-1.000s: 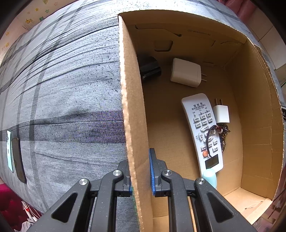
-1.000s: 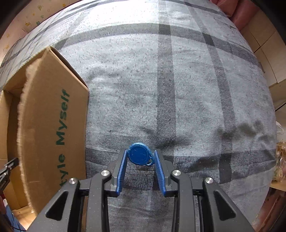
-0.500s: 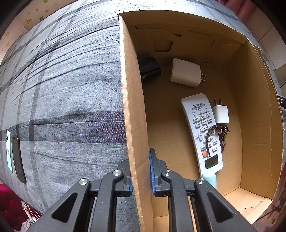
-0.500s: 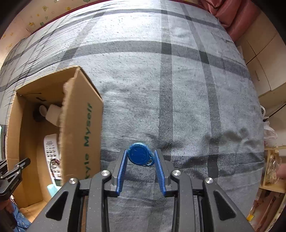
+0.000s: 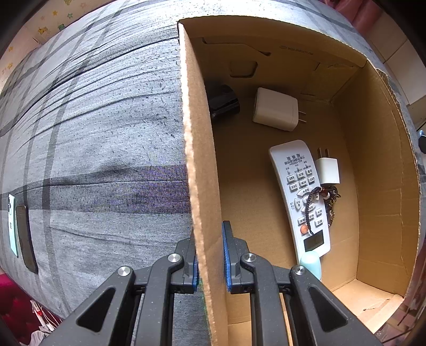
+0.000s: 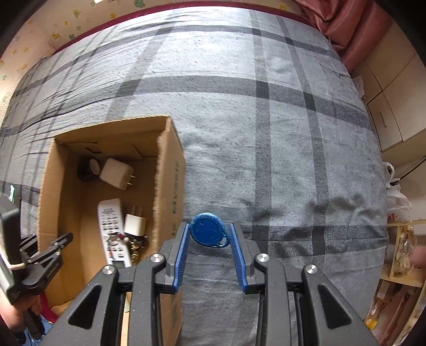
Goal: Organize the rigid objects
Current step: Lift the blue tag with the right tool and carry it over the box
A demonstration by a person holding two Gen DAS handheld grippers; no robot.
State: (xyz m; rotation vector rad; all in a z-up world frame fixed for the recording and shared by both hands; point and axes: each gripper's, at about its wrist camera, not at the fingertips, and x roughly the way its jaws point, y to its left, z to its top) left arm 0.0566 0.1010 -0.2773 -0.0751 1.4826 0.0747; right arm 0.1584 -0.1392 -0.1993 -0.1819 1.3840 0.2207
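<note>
My right gripper (image 6: pixel 210 234) is shut on a round blue key fob (image 6: pixel 209 233) and holds it in the air, just right of the cardboard box (image 6: pixel 170 170) on the grey plaid bed. My left gripper (image 5: pixel 210 255) is shut on the box's left wall (image 5: pixel 199 149). Inside the box lie a white remote (image 5: pixel 298 191), a large white charger (image 5: pixel 275 109), a small white plug (image 5: pixel 327 170), a keychain with a dark cord (image 5: pixel 323 197), a black object (image 5: pixel 222 102) and a pale teal item (image 5: pixel 310 262).
Two phones (image 5: pixel 18 226) lie at the bed's left edge. Pink bedding (image 6: pixel 343 24) and cabinets (image 6: pixel 391 87) are at the far right. A shelf with bags (image 6: pixel 399 244) stands to the right of the bed.
My right gripper has risen with the blue fob, so the box interior now shows below it on the left. The left gripper keeps its hold on the box wall.
</note>
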